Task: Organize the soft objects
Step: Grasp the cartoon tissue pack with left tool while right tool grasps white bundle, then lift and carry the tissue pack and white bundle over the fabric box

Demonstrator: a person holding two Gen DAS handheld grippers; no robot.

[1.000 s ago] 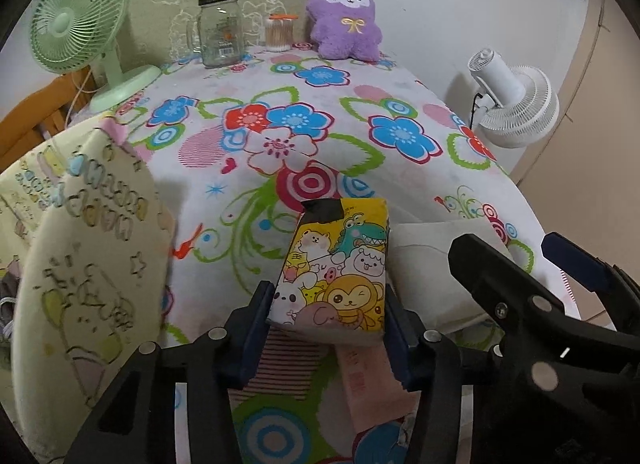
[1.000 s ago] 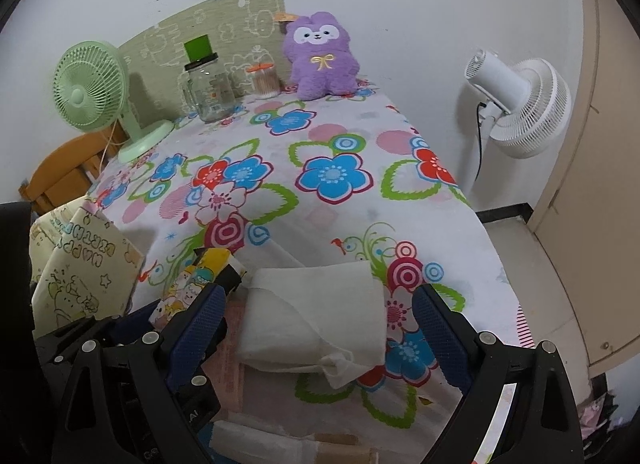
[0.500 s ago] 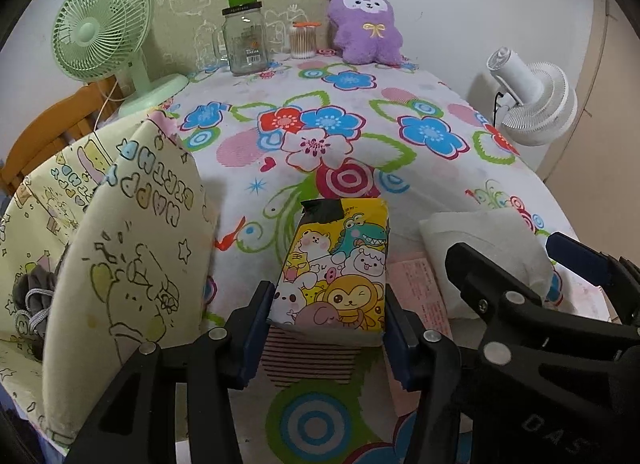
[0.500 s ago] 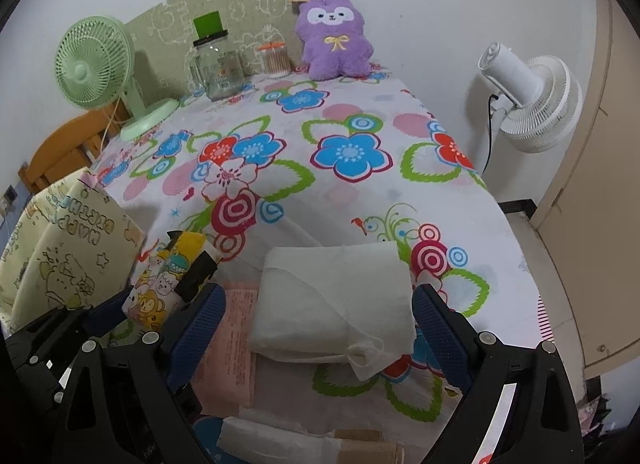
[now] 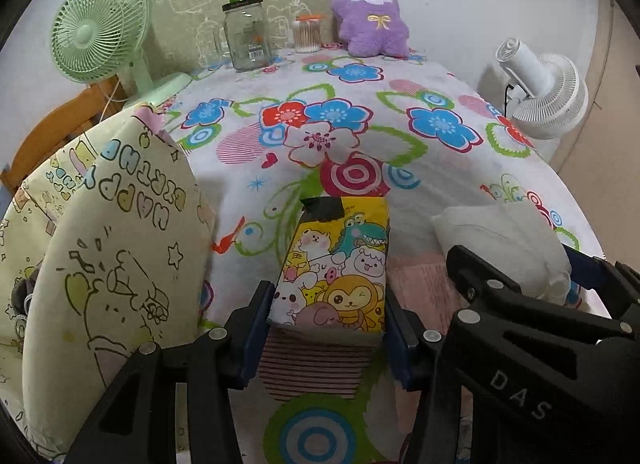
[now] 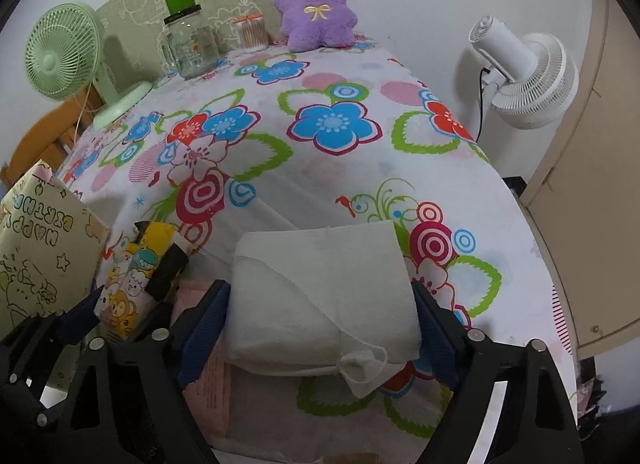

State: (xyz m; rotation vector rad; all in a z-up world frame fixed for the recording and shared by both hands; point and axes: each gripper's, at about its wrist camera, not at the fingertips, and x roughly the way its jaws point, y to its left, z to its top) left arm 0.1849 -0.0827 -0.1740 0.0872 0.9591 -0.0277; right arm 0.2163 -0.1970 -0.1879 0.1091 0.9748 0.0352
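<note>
Lowered right claw point(image 6: 320, 320) is closing around the soft white wad point(image 6: 320, 296); left claw point(image 5: 326, 324) pinches the glossy cartoon pack point(image 5: 340, 264).

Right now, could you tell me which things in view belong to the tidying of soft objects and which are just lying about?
In the job:
- cartoon-print tissue pack, clamped in the left gripper
- white tissue pack, right gripper closing around it
- yellow cartoon fabric bag

Lying about:
- green fan
- glass jar
- cotton swab jar
- purple plush toy
- white fan

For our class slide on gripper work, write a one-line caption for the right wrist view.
Right gripper closing around a white tissue pack on the floral tablecloth.
</note>
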